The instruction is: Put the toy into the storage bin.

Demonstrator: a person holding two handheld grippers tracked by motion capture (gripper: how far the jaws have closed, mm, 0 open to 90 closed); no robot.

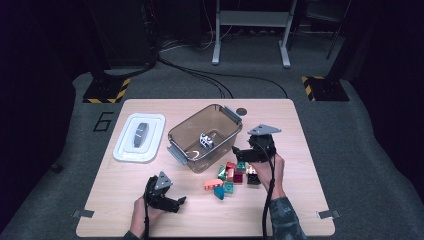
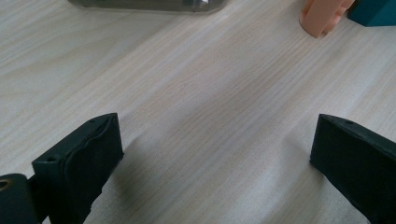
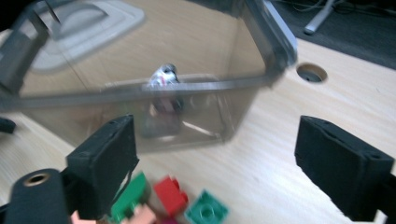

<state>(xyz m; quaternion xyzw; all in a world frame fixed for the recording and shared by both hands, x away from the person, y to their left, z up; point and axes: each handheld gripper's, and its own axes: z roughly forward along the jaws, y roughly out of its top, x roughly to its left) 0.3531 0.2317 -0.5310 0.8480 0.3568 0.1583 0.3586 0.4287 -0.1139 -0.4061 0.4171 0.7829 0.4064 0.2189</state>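
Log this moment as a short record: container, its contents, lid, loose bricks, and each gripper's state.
container: clear bin, open, mid-table
contents: one small black-and-white piece
lid: white lid, flat on the table left of the bin
loose bricks: coloured pile in front of the bin
left gripper: jaws open, holding nothing
right gripper: jaws open, above the pile

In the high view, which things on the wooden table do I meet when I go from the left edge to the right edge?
White plastic lid → left gripper, open → clear brown plastic box → heap of coloured toy bricks → right gripper, open, beside the heap.
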